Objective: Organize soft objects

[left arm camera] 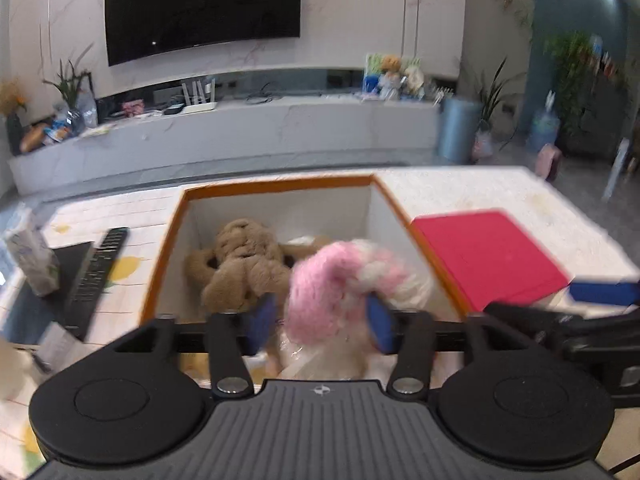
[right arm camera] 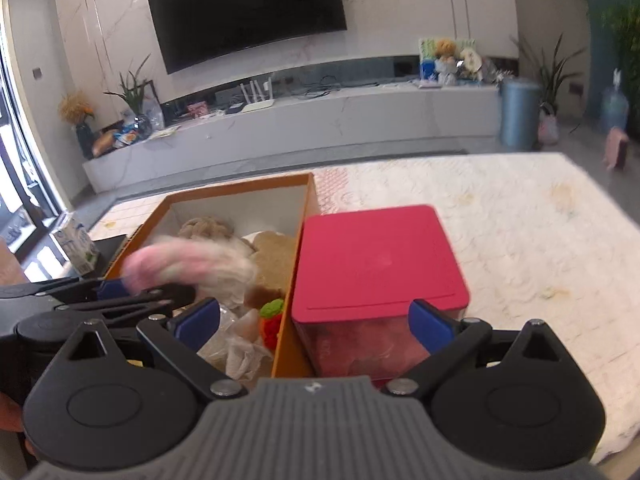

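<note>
Pink plush toy [left arm camera: 340, 280] sits loose between the spread left hand-held gripper [left arm camera: 322, 324]; right hand-held gripper [right arm camera: 316, 320] gapes empty.

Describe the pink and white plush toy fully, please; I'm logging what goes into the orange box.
The pink and white plush toy looks fluffy, like chunky yarn: mostly pink, with a cream-white patch on its right side. It is motion-blurred, so finer parts cannot be told. It sits over the open orange box, right of a tan plush. The left gripper stands open, its blue pads either side of the toy's lower part; whether they touch is unclear.
</note>
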`<state>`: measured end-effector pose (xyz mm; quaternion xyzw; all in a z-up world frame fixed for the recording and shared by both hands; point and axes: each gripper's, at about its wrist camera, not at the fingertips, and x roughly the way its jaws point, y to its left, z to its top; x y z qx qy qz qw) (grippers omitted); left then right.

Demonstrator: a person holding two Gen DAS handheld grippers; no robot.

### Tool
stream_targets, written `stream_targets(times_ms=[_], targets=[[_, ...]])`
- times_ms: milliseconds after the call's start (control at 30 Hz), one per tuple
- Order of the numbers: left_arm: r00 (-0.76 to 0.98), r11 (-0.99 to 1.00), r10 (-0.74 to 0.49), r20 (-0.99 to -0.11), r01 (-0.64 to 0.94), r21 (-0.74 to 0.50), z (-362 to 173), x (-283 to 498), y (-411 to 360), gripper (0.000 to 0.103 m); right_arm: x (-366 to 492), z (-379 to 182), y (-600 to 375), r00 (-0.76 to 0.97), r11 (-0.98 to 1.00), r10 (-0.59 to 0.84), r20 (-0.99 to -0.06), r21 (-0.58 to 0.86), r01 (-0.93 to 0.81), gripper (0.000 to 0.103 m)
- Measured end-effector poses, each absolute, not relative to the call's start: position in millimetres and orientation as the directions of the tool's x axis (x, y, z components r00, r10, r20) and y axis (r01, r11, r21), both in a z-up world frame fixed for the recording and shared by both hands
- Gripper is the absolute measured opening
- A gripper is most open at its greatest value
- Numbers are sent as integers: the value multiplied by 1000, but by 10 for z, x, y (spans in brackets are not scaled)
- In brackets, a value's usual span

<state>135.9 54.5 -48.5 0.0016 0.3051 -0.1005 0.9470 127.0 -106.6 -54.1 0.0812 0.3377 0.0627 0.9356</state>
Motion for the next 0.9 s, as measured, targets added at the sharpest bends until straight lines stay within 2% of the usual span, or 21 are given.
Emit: stream_targets(times_ms=[67, 167, 333, 400, 433, 467, 500, 533, 600, 633, 667, 733, 900], targets=[[805, 973, -230, -548, 204, -109, -446, 1345, 610, 86, 1297, -574, -1095, 758, 978, 167, -630, 205, -45, 99], [808, 977, -212, -549, 167, -133, -361, 1335, 688, 86, 1317, -588, -1090, 759, 980, 158, -632, 194, -43, 99], [845, 994, -104, -525, 72, -81, -177, 1315, 811, 86, 1309, -558, -970, 762, 983, 154, -629, 174, -56, 99], [861, 999, -38, -508, 23, -34, -119, 1294, 860, 86, 1281, -494, -916, 780, 979, 173, -602, 189, -72, 99], [872, 1000, -17, -489, 15, -8, -96, 1272, 884, 86, 1274, -447, -914, 783, 972, 207, -587, 214, -96, 94], [883, 1000, -10, -470, 22, 20, -79, 1248, 918, 86, 1290, -387, -886, 768, 957, 270, -581, 250, -147, 76], [890, 998, -3, -456, 28, 49, -66, 1228, 944, 86, 1311, -320, -840, 751, 938, 336, -569, 273, -213, 64], [894, 997, 13, -447, 21, 72, -57, 1210, 976, 86, 1327, -243, -762, 749, 931, 363, -555, 251, -265, 49], [895, 996, 52, -443, -17, 84, -44, 1194, 1075, 86, 1394, -132, -553, 770, 948, 309, -558, 115, -297, 30], [892, 997, 65, -446, -36, 73, -35, 1203, 1131, 86, 1476, -111, -473, 768, 948, 300, -566, 83, -309, 14], [891, 997, 68, -448, -48, 55, -30, 1207, 1190, 86, 1587, -107, -424, 751, 938, 328, -573, 103, -331, 9], [890, 998, 58, -453, -58, 13, -20, 1215, 1302, 86, 1854, -133, -325, 708, 917, 384, -593, 159, -365, 8], [886, 996, 55, -460, -84, -42, -37, 1245, 1491, 86, 2464, -380, 62, 617, 909, 347, -706, 90, -407, 8]])
